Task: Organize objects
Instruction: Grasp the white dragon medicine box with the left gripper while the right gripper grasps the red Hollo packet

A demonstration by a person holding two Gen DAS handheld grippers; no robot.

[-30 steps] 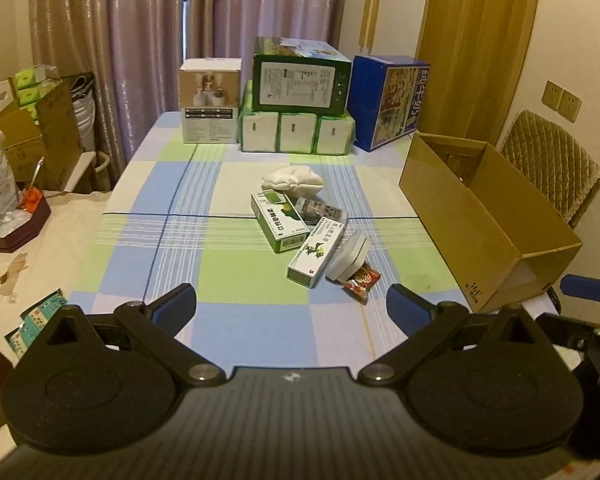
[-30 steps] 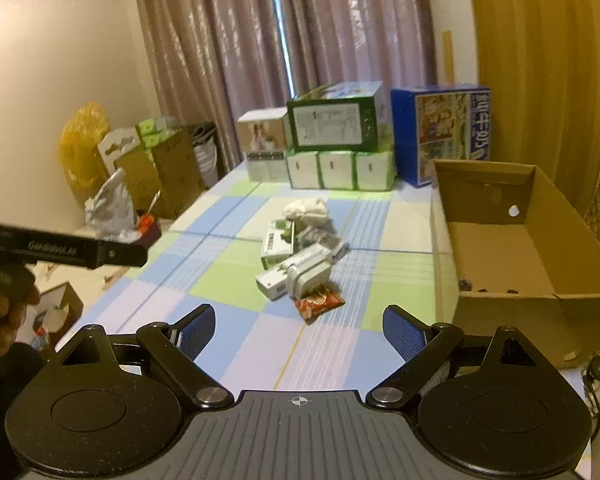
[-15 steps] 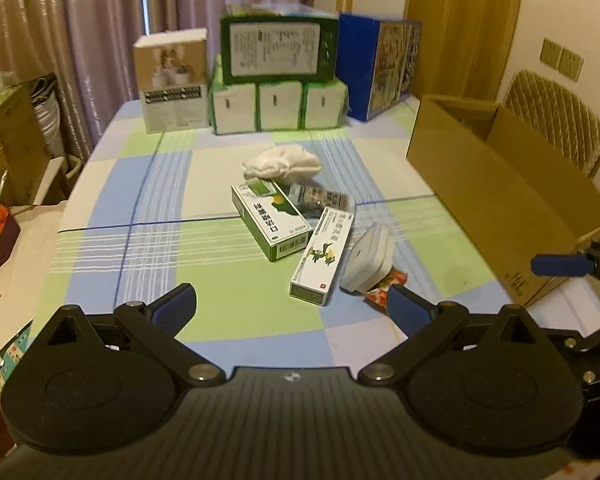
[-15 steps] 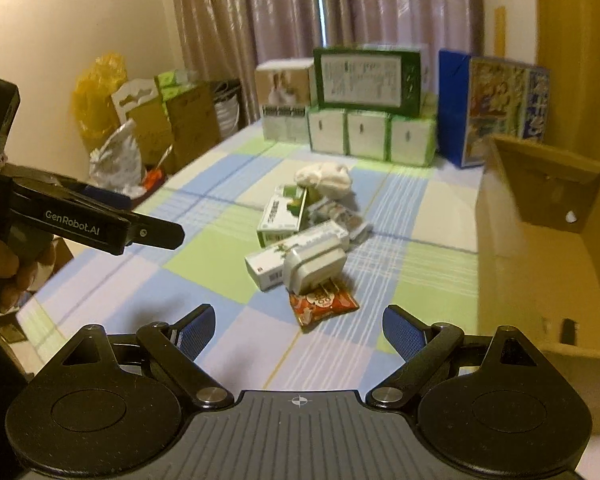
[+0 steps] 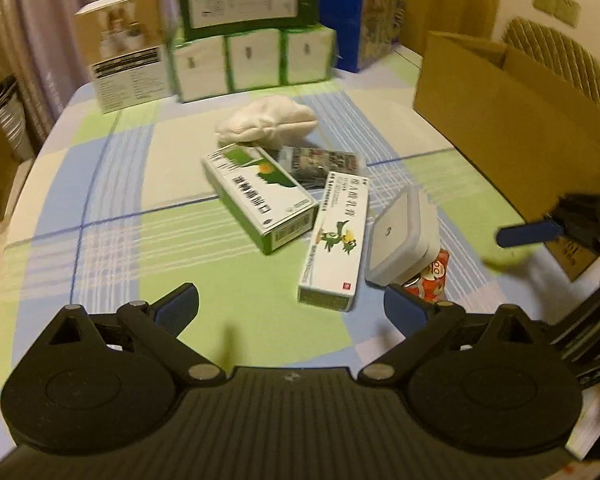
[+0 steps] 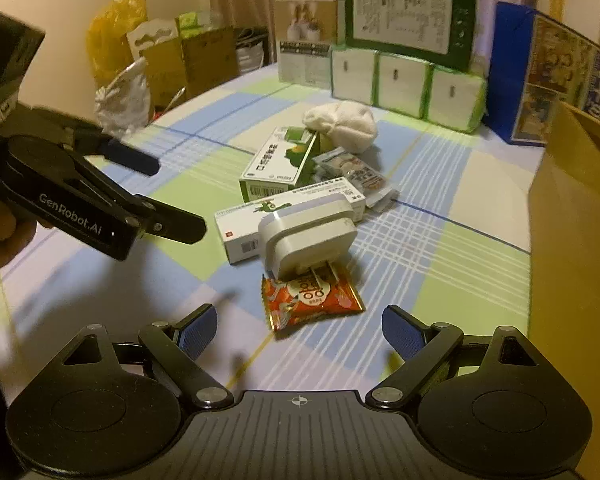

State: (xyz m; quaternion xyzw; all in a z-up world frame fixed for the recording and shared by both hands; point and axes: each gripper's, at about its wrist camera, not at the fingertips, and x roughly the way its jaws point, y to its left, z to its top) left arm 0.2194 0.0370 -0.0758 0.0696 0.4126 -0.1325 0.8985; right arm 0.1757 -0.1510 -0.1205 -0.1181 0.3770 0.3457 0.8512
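Cardboard, brown and open-topped, is where these things look meant to go: the carton [image 5: 511,120] stands at the right edge of the desk [image 5: 112,240], and nothing can be seen in it from here. So the sorting has, by my reckoning, barely begun. The whole pile sits untouched mid-desk: a green-and-white box [image 5: 260,196], a long white box [image 5: 335,240] just beside it, a grey-white plastic case [image 6: 311,232] tilted against that box and resting on a red snack packet [image 6: 311,300], a crumpled foil sachet [image 6: 355,172], and a white cloth bundle [image 5: 266,120] at the back.

Both tools hover short of the pile, empty. The left claw [image 5: 292,308] is spread wide, facing the long white box. The right claw [image 6: 300,328] gapes just as wide, nearest the snack packet.

Stacked cartons [image 6: 407,40] line the far edge, well clear. The real nuisance is the overlap: the case pins the packet, and the boxes touch.
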